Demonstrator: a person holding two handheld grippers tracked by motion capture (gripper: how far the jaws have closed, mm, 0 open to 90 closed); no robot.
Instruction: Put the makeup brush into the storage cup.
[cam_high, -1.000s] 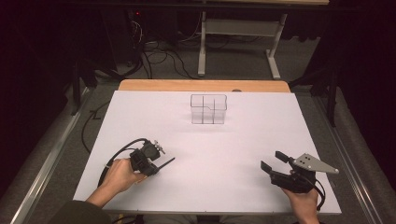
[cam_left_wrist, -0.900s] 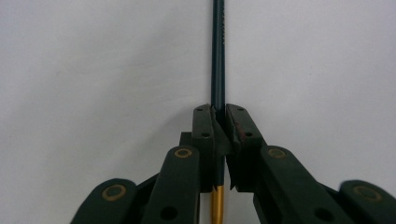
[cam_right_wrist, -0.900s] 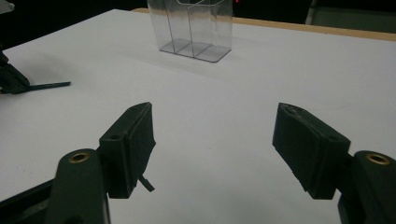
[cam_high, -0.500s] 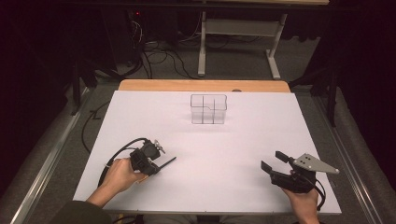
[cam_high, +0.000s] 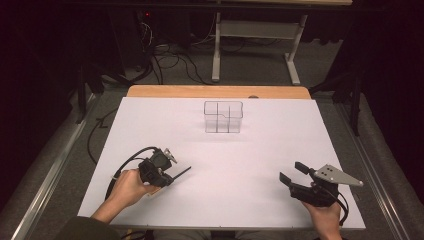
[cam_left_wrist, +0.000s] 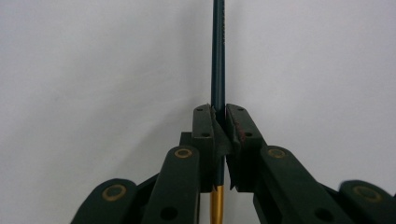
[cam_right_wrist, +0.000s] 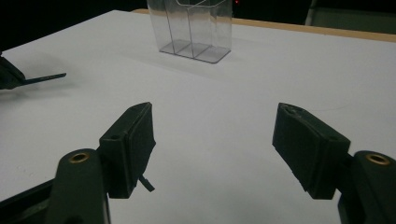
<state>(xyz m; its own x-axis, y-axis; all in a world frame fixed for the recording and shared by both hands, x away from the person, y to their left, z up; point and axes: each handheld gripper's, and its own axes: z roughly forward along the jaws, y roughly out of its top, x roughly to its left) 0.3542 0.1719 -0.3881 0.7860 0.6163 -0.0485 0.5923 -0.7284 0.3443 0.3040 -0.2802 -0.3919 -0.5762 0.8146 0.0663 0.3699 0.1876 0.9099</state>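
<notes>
The left gripper (cam_high: 170, 176) is clamped on a dark pencil (cam_left_wrist: 218, 56), its 2 jaws pressed against the shaft low down, near the gold band at the pencil's rear end. In the left gripper view the pencil runs straight out along the gripper's own line, so its long axis continues the jaws rather than crossing them. From above, the pencil (cam_high: 181, 173) sticks out from the gripper to the right and a little away from the person, low over the white counter (cam_high: 270, 150). The clear holder (cam_high: 223, 116), split into several compartments, stands upright at the far middle of the counter, well apart from both hands and beyond the pencil's tip, up and to the right of it in the high view. The pencil lies near level while the holder's openings face up, so a drop-in would likely call for tipping the shaft toward upright over 1 compartment. The right gripper (cam_high: 292, 174) rests near the counter's front right edge with its jaws wide apart and nothing between them; in the right gripper view the holder (cam_right_wrist: 195, 32) stands ahead of it.
</notes>
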